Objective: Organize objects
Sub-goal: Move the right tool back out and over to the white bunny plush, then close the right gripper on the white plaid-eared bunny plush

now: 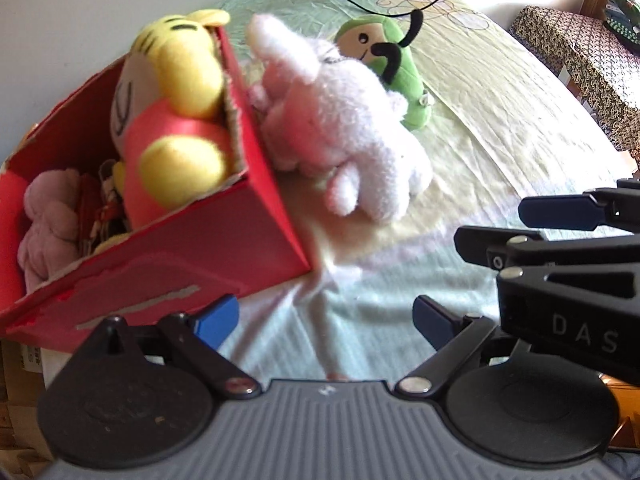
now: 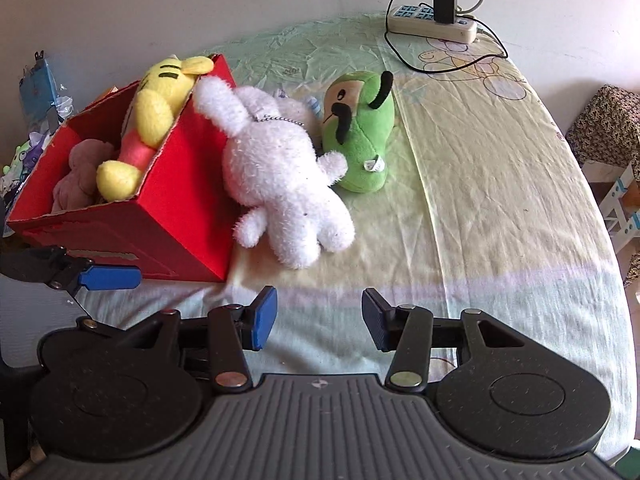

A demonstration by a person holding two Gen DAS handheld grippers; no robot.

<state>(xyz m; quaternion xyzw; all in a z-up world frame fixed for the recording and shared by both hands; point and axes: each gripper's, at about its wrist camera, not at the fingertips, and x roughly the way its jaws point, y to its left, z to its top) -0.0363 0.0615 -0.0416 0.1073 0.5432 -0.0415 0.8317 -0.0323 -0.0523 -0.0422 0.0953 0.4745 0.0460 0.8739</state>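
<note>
Left hand-held gripper [image 1: 326, 320]: jaws spread wide, nothing between them, low over the bed sheet [image 2: 480, 200] just in front of the red box [image 2: 188, 204]. Right hand-held gripper [image 2: 319, 318]: jaws likewise apart and empty, beside the left one, aimed at the toys.

Red box tilted on the bed — holds a yellow plush [image 2: 156, 108] in a pink shirt, leaning against the right wall with head over the rim, plus a dusty-pink plush [image 2: 80, 176] deeper inside. White plush rabbit [image 2: 280, 176] lying on the sheet, touching the box's outer wall. Green plush [image 2: 358, 136] just beyond, touching the rabbit's arm. Power strip [image 2: 434, 24] with charger at the far edge — well apart.
</note>
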